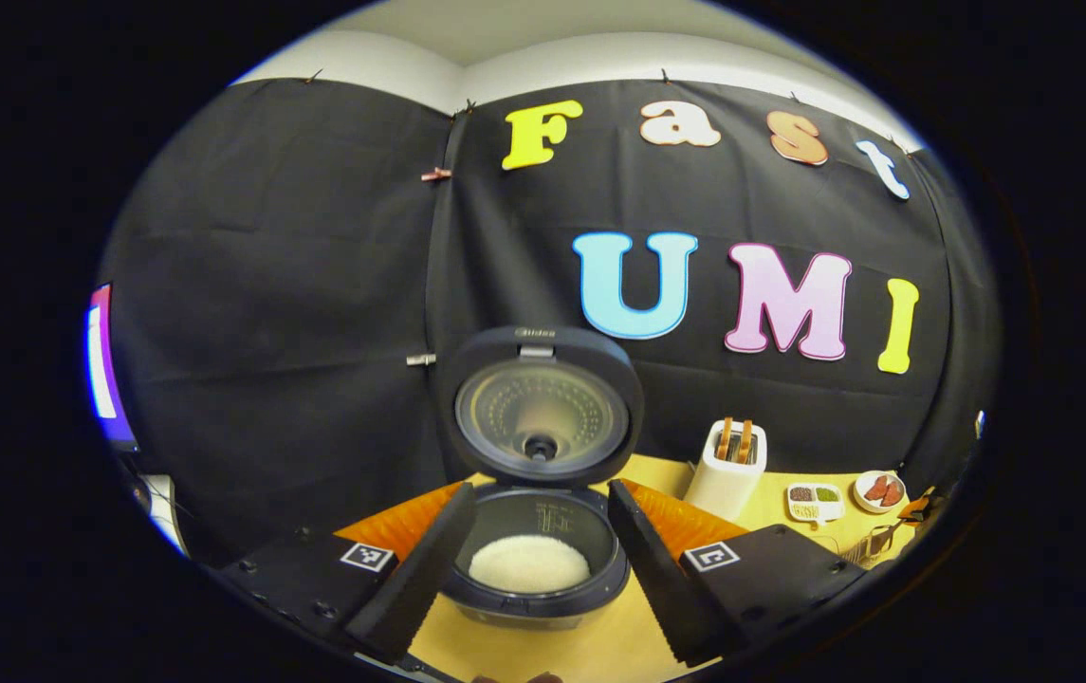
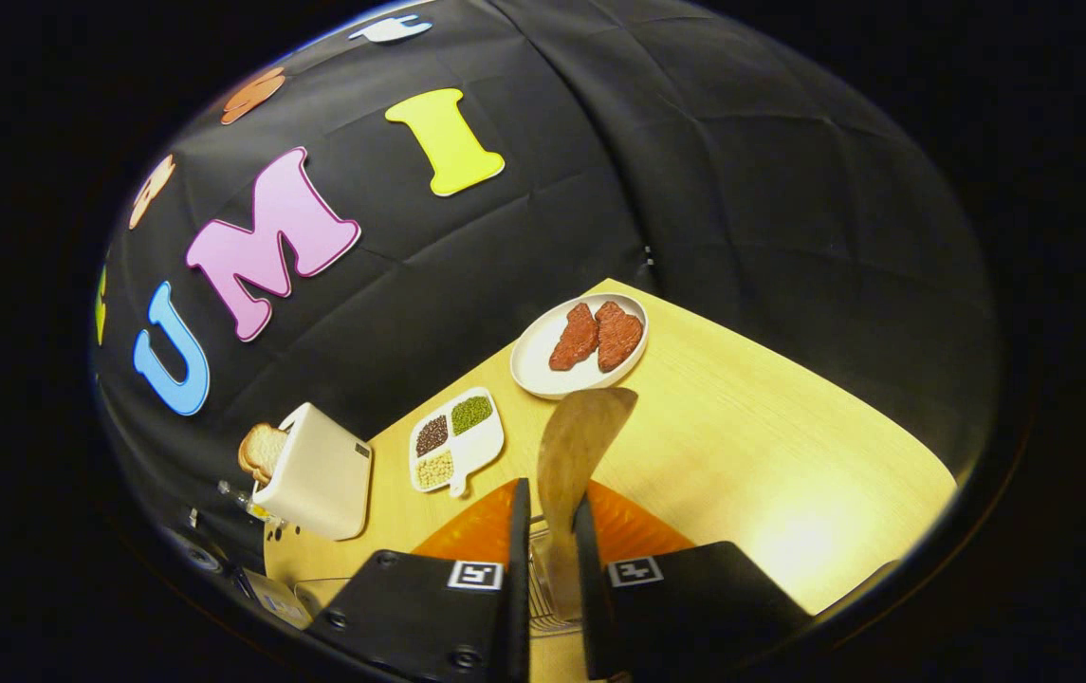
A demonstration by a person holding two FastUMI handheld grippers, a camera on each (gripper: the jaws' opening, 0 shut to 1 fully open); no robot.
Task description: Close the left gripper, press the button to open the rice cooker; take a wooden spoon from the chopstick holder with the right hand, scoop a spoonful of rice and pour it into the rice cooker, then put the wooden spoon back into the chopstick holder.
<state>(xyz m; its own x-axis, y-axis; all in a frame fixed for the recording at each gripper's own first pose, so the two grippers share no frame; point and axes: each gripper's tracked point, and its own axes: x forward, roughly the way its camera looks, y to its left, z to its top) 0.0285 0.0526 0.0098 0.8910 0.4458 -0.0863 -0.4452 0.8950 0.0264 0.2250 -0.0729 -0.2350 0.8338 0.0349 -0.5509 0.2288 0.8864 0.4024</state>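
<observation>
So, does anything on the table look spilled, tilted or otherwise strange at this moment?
Nothing stands out. The rice cooker stands upright with its lid raised and rice inside the pot. The right gripper is shut on the wooden spoon; toaster, sectioned dish and meat plate look orderly.

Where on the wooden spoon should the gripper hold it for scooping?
Grip the flat handle, as the right gripper does now, coming from the handle end. The wooden spoon runs forward between the fingers with its broad bowl free ahead, so the narrow handle suits the pinch and the bowl stays clear for rice.
</observation>
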